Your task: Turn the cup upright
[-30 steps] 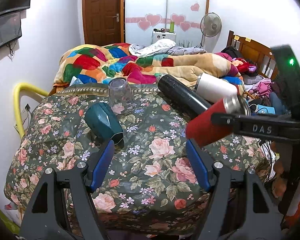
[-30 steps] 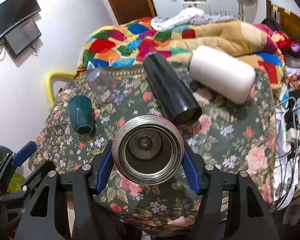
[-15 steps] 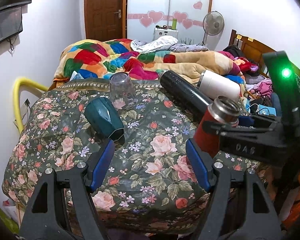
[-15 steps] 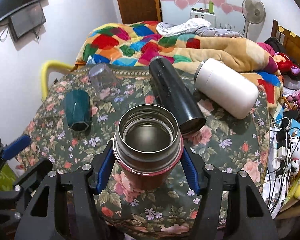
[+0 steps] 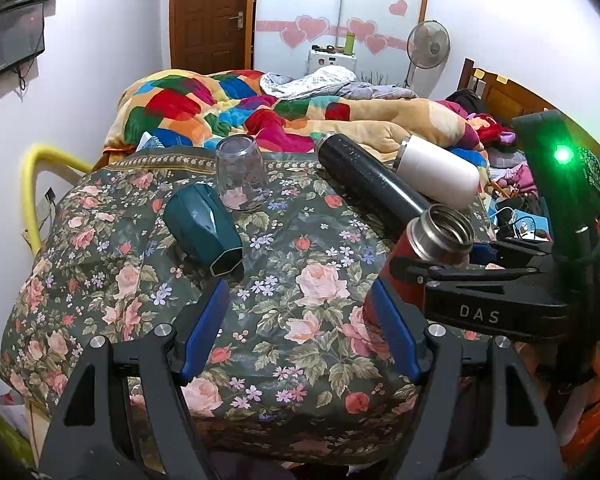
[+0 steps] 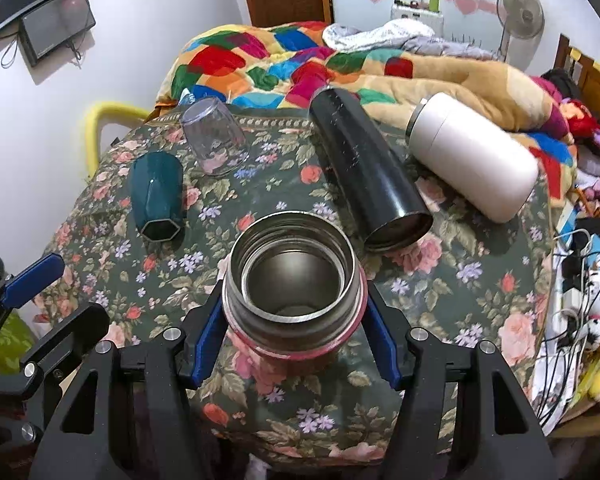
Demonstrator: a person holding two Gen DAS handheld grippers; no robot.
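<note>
My right gripper (image 6: 294, 336) is shut on a red steel flask cup (image 6: 294, 280), gripping just below its steel rim. The cup stands nearly upright with its open mouth up, low over the floral cloth (image 6: 440, 300). In the left wrist view the same cup (image 5: 428, 252) tilts slightly at the right with the right gripper (image 5: 480, 280) around it. My left gripper (image 5: 300, 328) is open and empty over the front of the table, left of the cup.
On the floral cloth (image 5: 300, 280) lie a teal cup (image 5: 202, 232) on its side, a clear glass (image 5: 238, 174) upside down, a black flask (image 5: 368, 180) and a white flask (image 5: 440, 172) on their sides. A bed with quilts is behind. Cables and toys (image 6: 580, 300) are at right.
The red cup has turned from lying with its mouth toward the right wrist camera to nearly upright, mouth up, and has come down toward the cloth. The left gripper stayed open in place.
</note>
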